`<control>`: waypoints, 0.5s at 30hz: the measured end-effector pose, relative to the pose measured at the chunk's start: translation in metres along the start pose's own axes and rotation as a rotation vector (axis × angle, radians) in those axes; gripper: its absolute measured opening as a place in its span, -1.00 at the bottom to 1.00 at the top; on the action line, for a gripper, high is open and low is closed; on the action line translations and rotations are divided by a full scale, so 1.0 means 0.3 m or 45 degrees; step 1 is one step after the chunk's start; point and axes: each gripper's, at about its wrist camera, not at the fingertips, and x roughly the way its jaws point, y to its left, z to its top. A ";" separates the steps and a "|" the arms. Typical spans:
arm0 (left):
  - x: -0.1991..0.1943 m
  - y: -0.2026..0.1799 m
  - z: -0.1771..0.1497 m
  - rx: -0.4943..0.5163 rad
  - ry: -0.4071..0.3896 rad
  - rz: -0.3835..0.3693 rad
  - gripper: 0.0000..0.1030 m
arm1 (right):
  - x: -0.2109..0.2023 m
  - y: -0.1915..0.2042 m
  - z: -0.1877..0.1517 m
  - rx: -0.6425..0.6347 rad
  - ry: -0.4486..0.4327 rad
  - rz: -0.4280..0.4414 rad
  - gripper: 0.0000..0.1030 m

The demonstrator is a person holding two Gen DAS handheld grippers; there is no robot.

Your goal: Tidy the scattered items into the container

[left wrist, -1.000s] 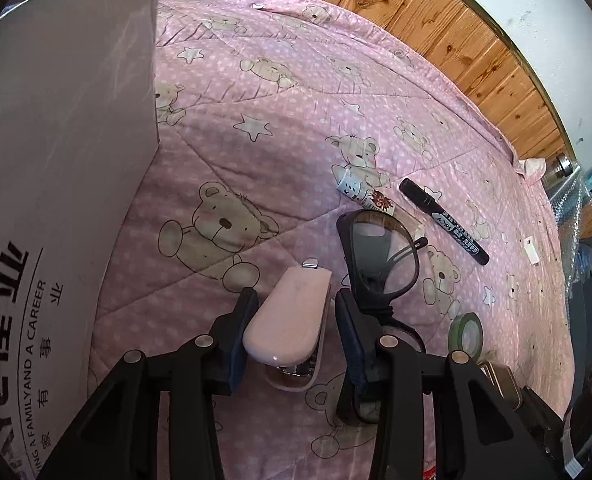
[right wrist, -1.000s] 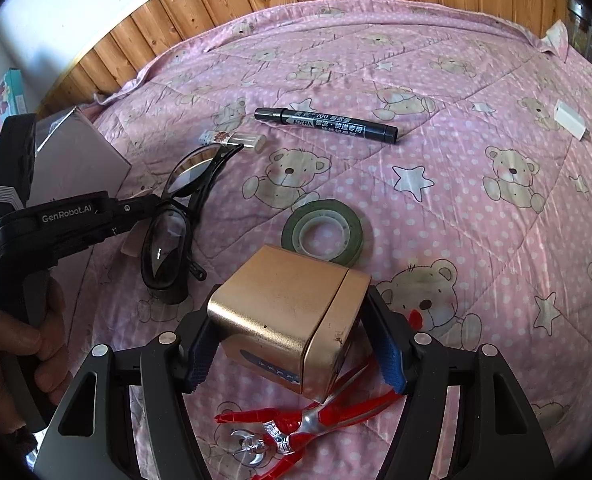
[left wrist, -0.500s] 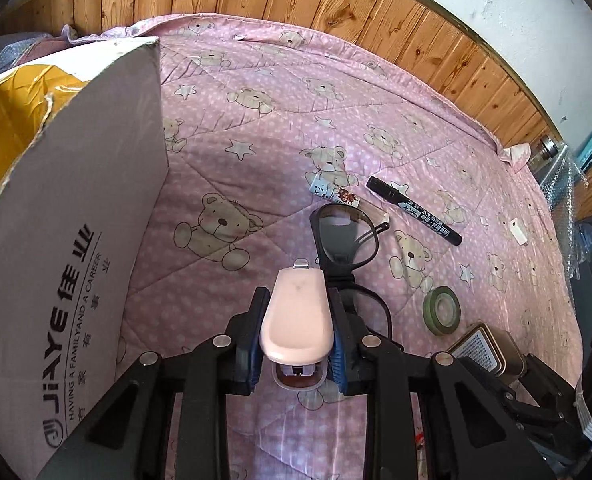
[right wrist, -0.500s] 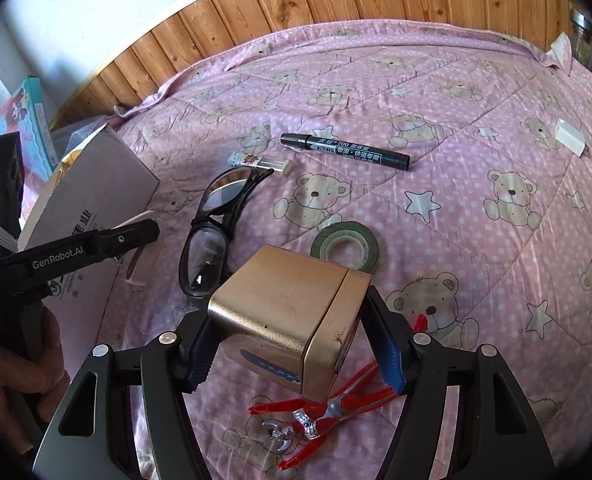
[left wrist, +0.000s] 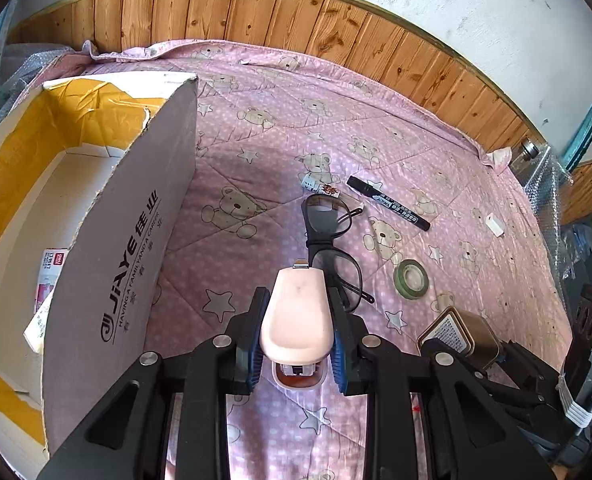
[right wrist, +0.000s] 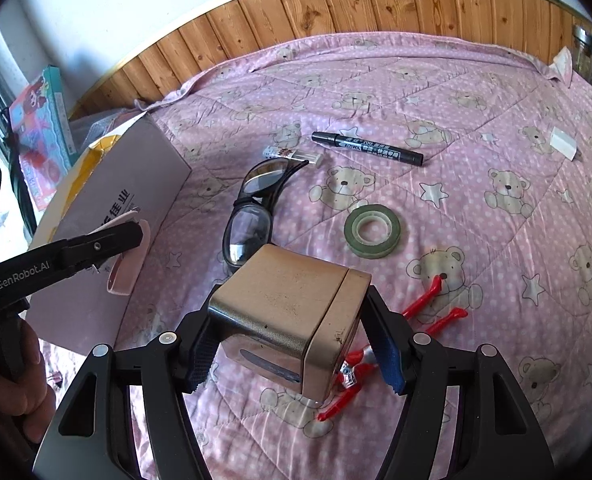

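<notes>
Stapler point(left wrist: 297, 320), pink and rounded, sits clamped between the left tongs point(left wrist: 297, 334), held above the pink bear-print bed cover point(left wrist: 256, 152). Just to their left stands the open cardboard box point(left wrist: 128, 248), yellow-lined inside, a small packet lying on its floor. Beyond the stapler lie black glasses point(left wrist: 327, 232), a small labelled tube point(left wrist: 319, 186) touching their far end, a black marker point(left wrist: 387, 203) to the right and a green tape roll point(left wrist: 411, 279) nearer. A gold tin shows at lower right.

Over to the right wrist view: the right tongs point(right wrist: 294, 350) are clamped on that gold tin point(right wrist: 288, 316), lifted over the cover. Red pliers point(right wrist: 391, 344) lie beneath and beside it. The tape roll point(right wrist: 371, 230), glasses point(right wrist: 252, 216) and marker point(right wrist: 365, 148) lie apart ahead. At left, a hand point(right wrist: 16, 392) holds the other tool, the stapler point(right wrist: 126, 256) beside the box wall point(right wrist: 108, 192).
</notes>
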 end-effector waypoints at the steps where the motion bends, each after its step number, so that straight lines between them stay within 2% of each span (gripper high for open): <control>1: -0.012 -0.002 -0.006 0.005 -0.002 -0.006 -0.45 | -0.008 0.008 -0.004 -0.003 -0.004 0.000 0.33; 15: -0.153 -0.042 -0.089 0.029 -0.058 -0.063 -0.45 | -0.119 0.091 -0.071 -0.044 -0.043 0.001 0.33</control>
